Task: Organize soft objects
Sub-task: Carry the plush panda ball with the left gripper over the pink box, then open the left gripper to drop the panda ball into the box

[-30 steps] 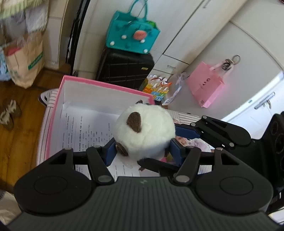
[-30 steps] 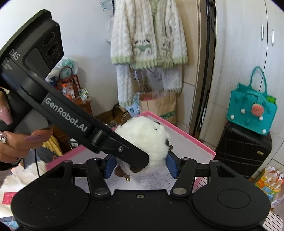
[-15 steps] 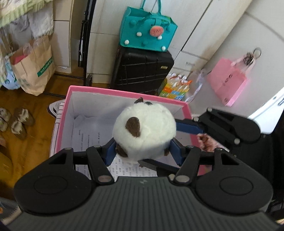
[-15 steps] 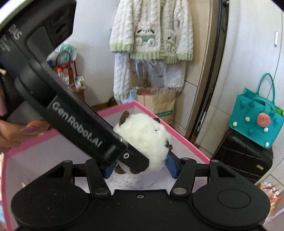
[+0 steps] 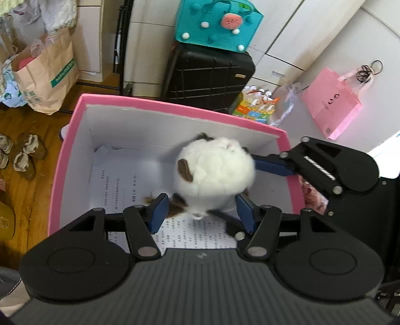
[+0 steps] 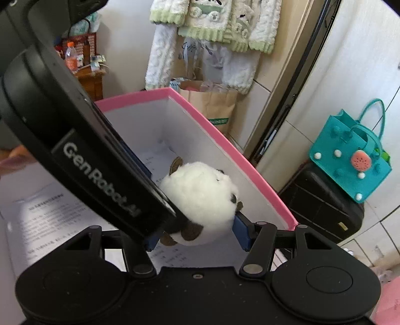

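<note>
A round white plush toy [image 5: 215,175] with brown ears and feet hangs inside a pink-rimmed white box [image 5: 175,106], just above the printed paper [image 5: 112,185] on its floor. My left gripper [image 5: 202,214] is shut on the toy's lower part, its blue pads on either side. My right gripper [image 6: 196,236] grips the same plush toy [image 6: 200,195] from the other side. Its right pad presses the fur, and its left pad is partly hidden behind the left gripper's black body [image 6: 95,162]. One right finger [image 5: 272,165] reaches over the box's right wall.
Beyond the box [image 6: 225,142] stand a black suitcase [image 5: 207,75] with a teal bag [image 5: 217,22] on it, a pink paper bag [image 5: 330,105] and a brown paper bag [image 5: 45,75]. Slippers [image 5: 25,155] lie on the wooden floor. Fluffy clothes [image 6: 212,30] hang on the wall.
Both grippers have sunk with the plush toy from above the box rim down into the box. Both views now tilt more downward onto the box floor.
</note>
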The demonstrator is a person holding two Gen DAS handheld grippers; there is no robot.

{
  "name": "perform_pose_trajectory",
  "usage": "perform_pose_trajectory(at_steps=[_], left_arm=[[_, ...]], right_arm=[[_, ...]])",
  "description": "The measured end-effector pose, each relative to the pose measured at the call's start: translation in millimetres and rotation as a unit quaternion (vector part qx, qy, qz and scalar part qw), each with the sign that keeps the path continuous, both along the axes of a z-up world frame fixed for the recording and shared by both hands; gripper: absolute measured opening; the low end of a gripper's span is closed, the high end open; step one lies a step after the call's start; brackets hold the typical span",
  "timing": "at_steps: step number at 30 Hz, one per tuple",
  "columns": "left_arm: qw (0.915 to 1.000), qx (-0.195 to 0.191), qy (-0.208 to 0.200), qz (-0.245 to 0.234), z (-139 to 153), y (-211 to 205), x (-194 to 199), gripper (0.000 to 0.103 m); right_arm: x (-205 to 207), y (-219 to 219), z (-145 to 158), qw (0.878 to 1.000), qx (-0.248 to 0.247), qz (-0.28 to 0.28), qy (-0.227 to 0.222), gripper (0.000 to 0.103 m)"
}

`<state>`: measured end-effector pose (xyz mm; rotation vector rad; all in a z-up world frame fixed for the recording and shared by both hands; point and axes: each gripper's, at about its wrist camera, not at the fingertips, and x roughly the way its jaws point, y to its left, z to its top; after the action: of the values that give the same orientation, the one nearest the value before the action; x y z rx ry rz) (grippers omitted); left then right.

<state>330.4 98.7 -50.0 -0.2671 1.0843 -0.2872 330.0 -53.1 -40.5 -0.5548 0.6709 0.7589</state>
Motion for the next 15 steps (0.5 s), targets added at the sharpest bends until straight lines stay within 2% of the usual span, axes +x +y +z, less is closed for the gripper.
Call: perform_pose_trajectory(at_steps=[3,6,11,15], left_arm=[[0.9999,-0.008,0.007,0.007,-5,-1,4,0.058],[0.9996,-0.021,0.014,0.009,-8,-5,7,0.047],[1.0000,0.008,-0.004,-0.001,-3,-20,5,0.041],[0.9999,0.016,0.001,-0.003,-6,-31,5,0.039]], right_arm=[[-2,-5,1,1.000,0.005,0.003,-0.002,0.064],[-7,-11,4,1.000,0.011,0.006,-0.017,0.064],[-18,-23,10,0.999,0.022,0.017,-0.026,0.064],[-26,-35,13,0.998,0.043,0.019,-0.030,0.063]])
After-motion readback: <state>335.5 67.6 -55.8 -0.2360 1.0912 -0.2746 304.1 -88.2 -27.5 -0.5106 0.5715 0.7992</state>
